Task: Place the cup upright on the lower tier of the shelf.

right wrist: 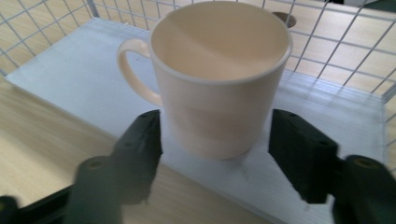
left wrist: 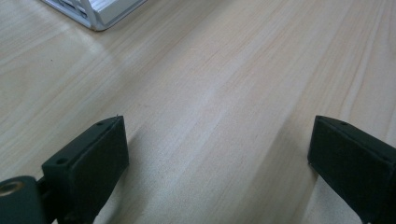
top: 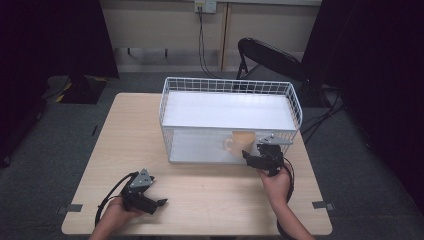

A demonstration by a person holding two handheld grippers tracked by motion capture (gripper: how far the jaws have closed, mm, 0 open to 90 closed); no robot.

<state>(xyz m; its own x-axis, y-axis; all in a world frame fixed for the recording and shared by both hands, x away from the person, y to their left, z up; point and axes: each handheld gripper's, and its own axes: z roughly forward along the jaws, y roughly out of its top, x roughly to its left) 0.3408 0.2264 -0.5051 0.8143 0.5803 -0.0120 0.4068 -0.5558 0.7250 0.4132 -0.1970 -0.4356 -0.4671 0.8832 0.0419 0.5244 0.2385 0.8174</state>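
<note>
A cream mug (top: 240,141) (right wrist: 219,93) stands upright on the white board (right wrist: 70,79) at the front of a white wire basket (top: 230,85), its handle pointing left. My right gripper (top: 252,153) (right wrist: 217,128) reaches in from the front with a jaw on each side of the mug's lower body. The jaws are open: a thin gap shows at the right one, and the left one sits very close. Low over the wooden table (top: 200,200) near its front left, my left gripper (top: 160,202) (left wrist: 217,135) is open with bare wood between its jaws.
The wire basket takes up the far middle of the table, and its corner (left wrist: 93,11) appears in the left gripper view. A black folding chair (top: 270,57) stands behind the table. Cables hang from a wall socket (top: 205,6).
</note>
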